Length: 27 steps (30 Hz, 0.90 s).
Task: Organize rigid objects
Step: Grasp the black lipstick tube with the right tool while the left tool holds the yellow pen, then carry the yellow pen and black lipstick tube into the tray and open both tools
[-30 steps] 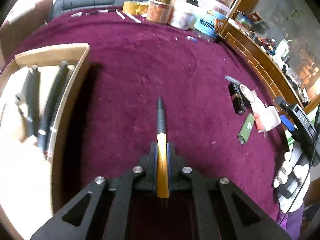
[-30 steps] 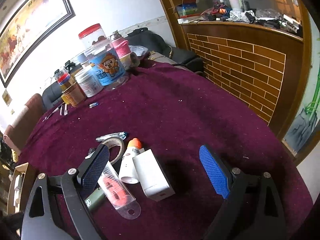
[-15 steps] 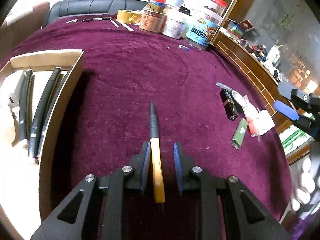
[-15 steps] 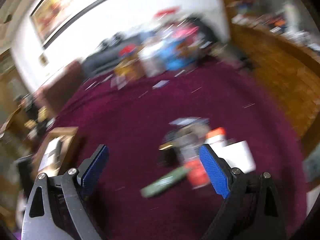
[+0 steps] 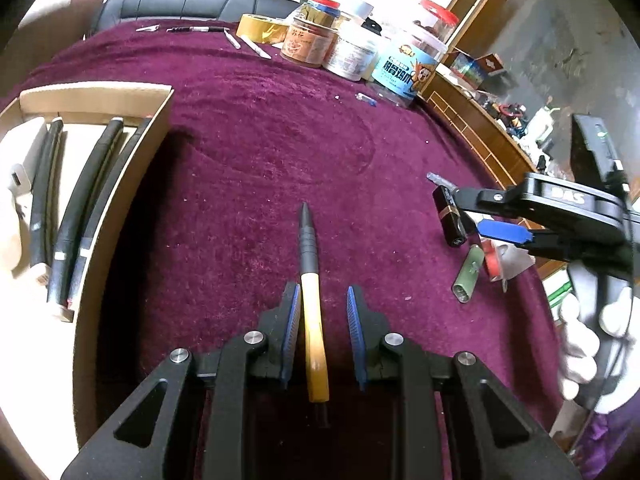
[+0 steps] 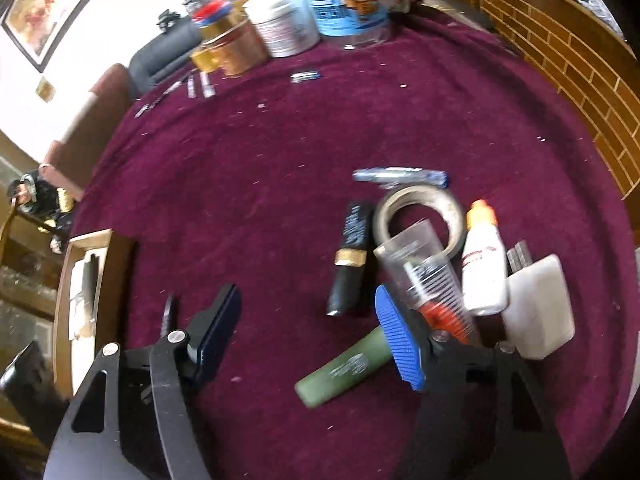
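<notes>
Lying between the parted blue pads of your left hand-held gripper (image 5: 322, 334), the yellow-and-grey pen (image 5: 310, 280) rests on the maroon tabletop (image 5: 256, 168), gripped by neither pad. The cardboard box (image 5: 120, 216) sits at the tabletop's left edge, its near wall just left of the pen, with bare cloth ahead up to the jars (image 5: 348, 54) along the far edge. Your right hand-held gripper (image 6: 316, 336) is wide open and empty above the green tube (image 6: 344, 372), among the black lipstick (image 6: 350, 256), tape roll (image 6: 416, 216), white bottle (image 6: 482, 264) and white block (image 6: 538, 308) near the right edge.
</notes>
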### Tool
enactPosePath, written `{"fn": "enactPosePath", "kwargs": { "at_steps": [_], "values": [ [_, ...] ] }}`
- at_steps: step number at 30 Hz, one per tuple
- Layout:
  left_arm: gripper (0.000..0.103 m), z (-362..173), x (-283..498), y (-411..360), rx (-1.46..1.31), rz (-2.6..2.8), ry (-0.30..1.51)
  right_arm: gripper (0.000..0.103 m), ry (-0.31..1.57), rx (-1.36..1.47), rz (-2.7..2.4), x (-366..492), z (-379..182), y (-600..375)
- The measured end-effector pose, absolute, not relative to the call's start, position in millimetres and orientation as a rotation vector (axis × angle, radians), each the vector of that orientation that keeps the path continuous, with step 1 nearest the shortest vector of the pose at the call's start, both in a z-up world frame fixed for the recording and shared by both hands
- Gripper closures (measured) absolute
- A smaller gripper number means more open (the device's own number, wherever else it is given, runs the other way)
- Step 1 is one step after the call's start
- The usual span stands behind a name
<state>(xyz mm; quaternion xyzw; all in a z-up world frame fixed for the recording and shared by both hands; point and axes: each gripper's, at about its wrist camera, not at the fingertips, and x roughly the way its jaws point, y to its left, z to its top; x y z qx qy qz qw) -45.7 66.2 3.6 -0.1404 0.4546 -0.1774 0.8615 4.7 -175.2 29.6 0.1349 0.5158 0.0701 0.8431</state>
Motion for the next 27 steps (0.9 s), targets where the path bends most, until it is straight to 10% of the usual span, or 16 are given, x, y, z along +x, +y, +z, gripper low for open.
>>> {"fn": "enactPosePath", "kwargs": {
  "at_steps": [12,16,27],
  "values": [
    [0.084,1,-45,73,-0.364,-0.398,0.952,0.038,1.118,0.199,0.047,44,8,-151],
    [0.084,3,-46,66,-0.305,-0.377,0.953,0.088,1.105,0.117,-0.013,42,8,-150],
    [0.098,10,-58,72,-0.272,-0.397,0.955,0.088,0.984,0.247,0.207,-47,39,-165]
  ]
}}
